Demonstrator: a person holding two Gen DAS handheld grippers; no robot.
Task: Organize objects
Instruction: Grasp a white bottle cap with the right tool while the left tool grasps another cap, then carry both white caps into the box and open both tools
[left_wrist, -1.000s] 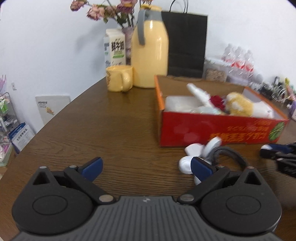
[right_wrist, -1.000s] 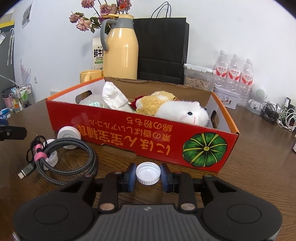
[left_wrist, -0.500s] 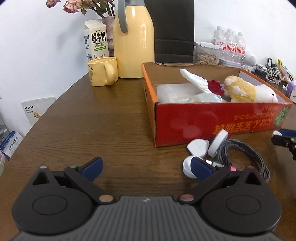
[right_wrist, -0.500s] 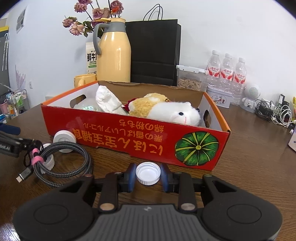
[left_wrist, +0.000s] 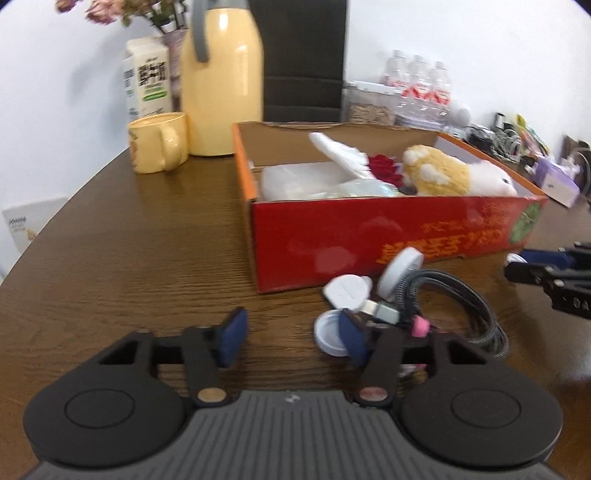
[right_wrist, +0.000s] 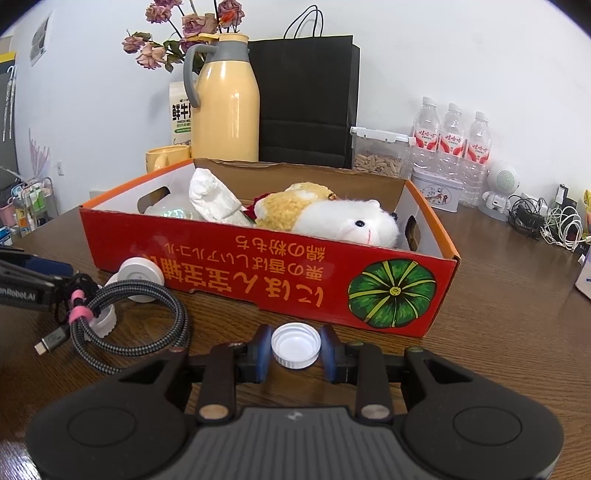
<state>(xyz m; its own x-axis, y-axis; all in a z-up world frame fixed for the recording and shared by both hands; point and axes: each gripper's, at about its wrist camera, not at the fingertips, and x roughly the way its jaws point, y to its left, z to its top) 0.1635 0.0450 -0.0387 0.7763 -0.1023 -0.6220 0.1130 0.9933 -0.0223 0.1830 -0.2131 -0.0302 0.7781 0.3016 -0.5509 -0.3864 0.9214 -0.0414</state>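
My right gripper (right_wrist: 295, 349) is shut on a white bottle cap (right_wrist: 295, 345), held in front of the red cardboard box (right_wrist: 280, 280). The box holds a plush hamster (right_wrist: 332, 218), a white cloth and a clear pack. My left gripper (left_wrist: 291, 334) is open and empty just above the table, its right finger beside a white cap (left_wrist: 328, 330). A coiled braided cable (left_wrist: 454, 302) with a pink tie lies there with other white caps (left_wrist: 347, 290). The cable also shows in the right wrist view (right_wrist: 129, 314).
A yellow mug (left_wrist: 157, 142), a yellow thermos (left_wrist: 221, 81), a milk carton (left_wrist: 147, 79) and a black paper bag (right_wrist: 306, 99) stand behind the box. Water bottles (right_wrist: 452, 136), a seed container and loose chargers (right_wrist: 546, 221) are at the back right. The brown table (left_wrist: 129, 240) curves away left.
My left gripper's jaws have narrowed while it moved in toward the caps and cable. My right gripper keeps the cap and has drawn slightly back from the box.
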